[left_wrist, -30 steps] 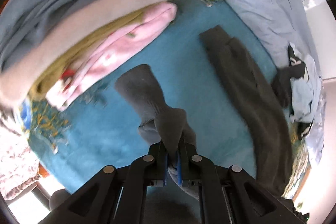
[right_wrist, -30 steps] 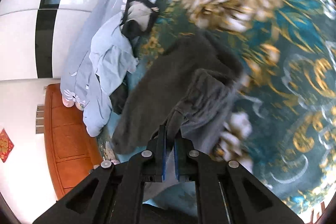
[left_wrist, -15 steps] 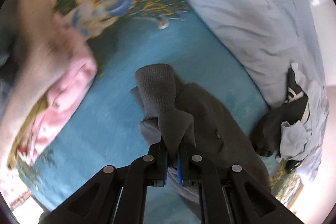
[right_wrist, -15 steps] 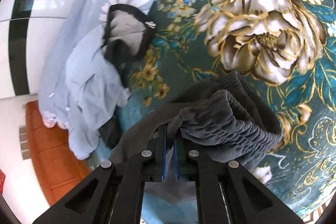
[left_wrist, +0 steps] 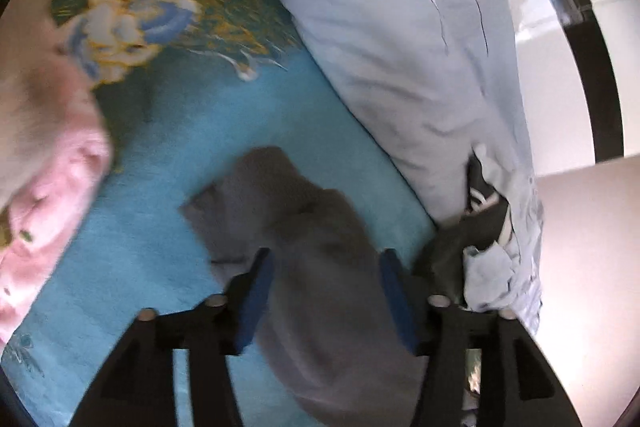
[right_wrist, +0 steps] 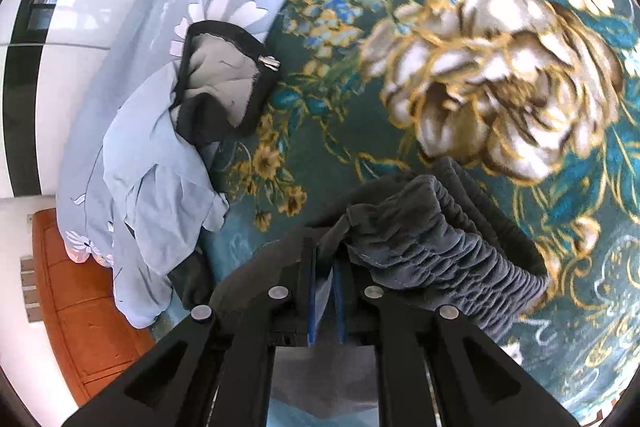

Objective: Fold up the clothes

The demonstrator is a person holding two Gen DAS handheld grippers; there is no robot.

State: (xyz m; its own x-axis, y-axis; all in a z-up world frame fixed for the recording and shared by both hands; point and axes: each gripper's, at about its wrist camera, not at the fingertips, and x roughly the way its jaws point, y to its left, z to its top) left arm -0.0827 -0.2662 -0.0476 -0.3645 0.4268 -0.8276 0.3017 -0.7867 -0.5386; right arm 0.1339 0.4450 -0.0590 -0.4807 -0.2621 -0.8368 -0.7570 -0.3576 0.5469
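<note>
Grey sweatpants [left_wrist: 320,267] lie folded lengthwise on the teal flowered blanket [left_wrist: 192,131]. My left gripper [left_wrist: 326,267] is open above the leg end, its blue pads on either side of the cloth, holding nothing. In the right wrist view my right gripper [right_wrist: 324,259] is shut on the sweatpants [right_wrist: 432,243] near the gathered elastic waistband, which bunches just right of the fingers.
A folded stack with a pink garment [left_wrist: 48,195] is at the left. A pale blue duvet [left_wrist: 400,47] lies along the far side. Unfolded clothes, a light blue shirt [right_wrist: 160,195] and a black-trimmed grey garment [right_wrist: 220,67], lie beside it. An orange wooden cabinet [right_wrist: 88,327] stands beyond.
My left gripper has opened and let the pant leg drop onto the rest of the sweatpants. My right gripper still holds the waistband and has barely moved.
</note>
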